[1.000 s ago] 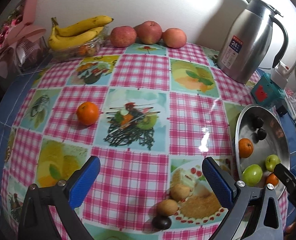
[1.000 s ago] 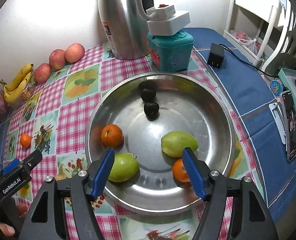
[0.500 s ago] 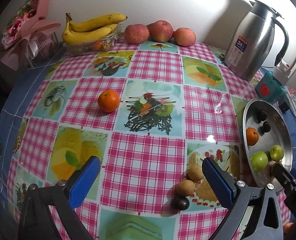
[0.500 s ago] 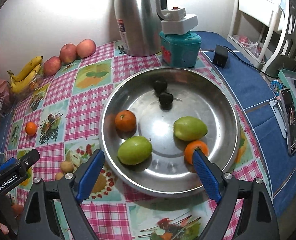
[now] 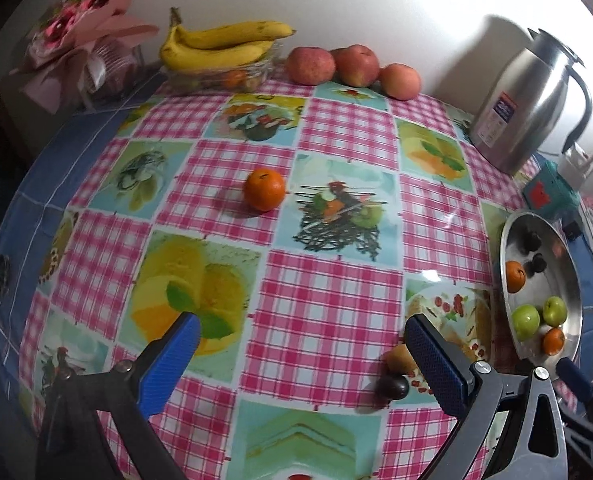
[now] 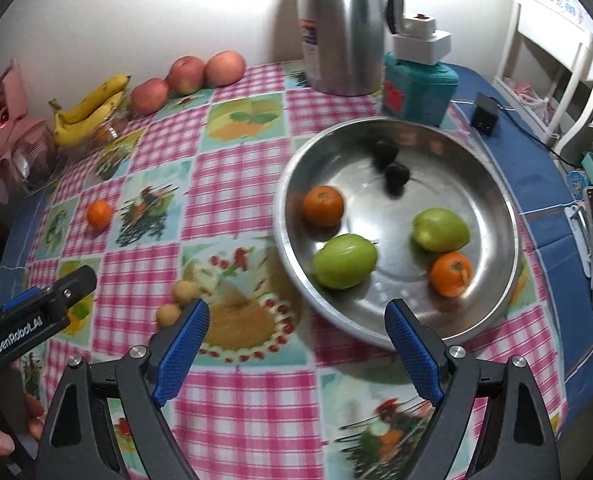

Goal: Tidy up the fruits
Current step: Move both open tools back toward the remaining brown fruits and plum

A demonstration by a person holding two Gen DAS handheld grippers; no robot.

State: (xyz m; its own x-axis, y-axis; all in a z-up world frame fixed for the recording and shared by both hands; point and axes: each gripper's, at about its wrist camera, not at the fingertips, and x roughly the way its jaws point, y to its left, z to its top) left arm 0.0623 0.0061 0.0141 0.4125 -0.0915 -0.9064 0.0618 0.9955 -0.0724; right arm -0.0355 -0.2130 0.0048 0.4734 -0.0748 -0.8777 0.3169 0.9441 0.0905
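Your table point(image 5: 336, 320) wears a checked fruit-print cloth. On it sit a steel bowl point(image 6: 508, 216), kettle point(image 6: 340, 28), apples point(image 5: 352, 66) and one loose orange point(image 5: 264, 189).

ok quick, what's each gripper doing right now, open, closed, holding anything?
Left gripper: open, holding nothing.
Right gripper: open, nothing between the jaws, which have just been opening.

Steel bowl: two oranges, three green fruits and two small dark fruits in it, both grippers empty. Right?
Not quite. The round steel bowl holds two green fruits, not three, as the right wrist view shows. Two oranges, two dark fruits and empty grippers are right.
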